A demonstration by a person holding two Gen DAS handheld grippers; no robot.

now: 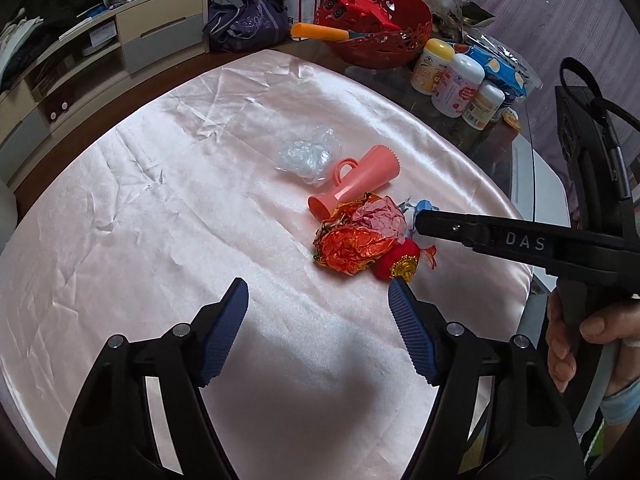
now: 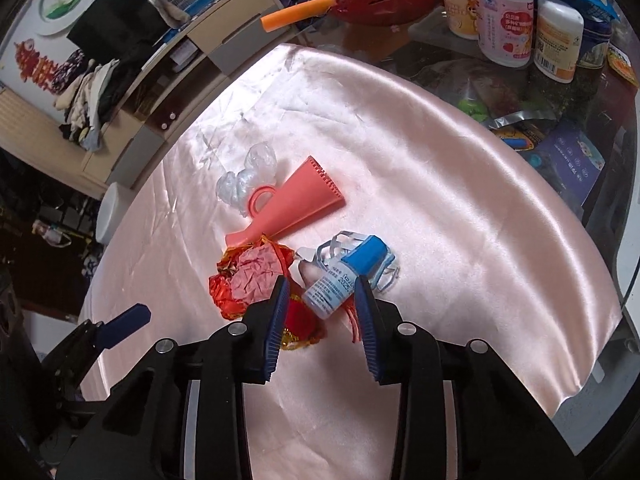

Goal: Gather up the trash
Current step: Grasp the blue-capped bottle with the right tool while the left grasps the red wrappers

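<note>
Nearest, the right tool [image 2: 322, 286] straddles a small blue-capped bottle [image 2: 344, 276], pads not yet pressing; the left tool [image 1: 318, 292] hangs released; beyond, foil wrapper [image 1: 354, 246], crumpled plastic [image 1: 306, 154] and pink funnel [image 1: 352, 184] lie uncollected on the counter [image 1: 160, 200].

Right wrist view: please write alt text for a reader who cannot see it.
The right gripper hangs over a small blue-capped bottle on a pink satin cloth, its jaws partly apart and not yet pressing it. Beside it lie a crumpled orange foil wrapper, a pink plastic cone and clear plastic wrap.
</note>
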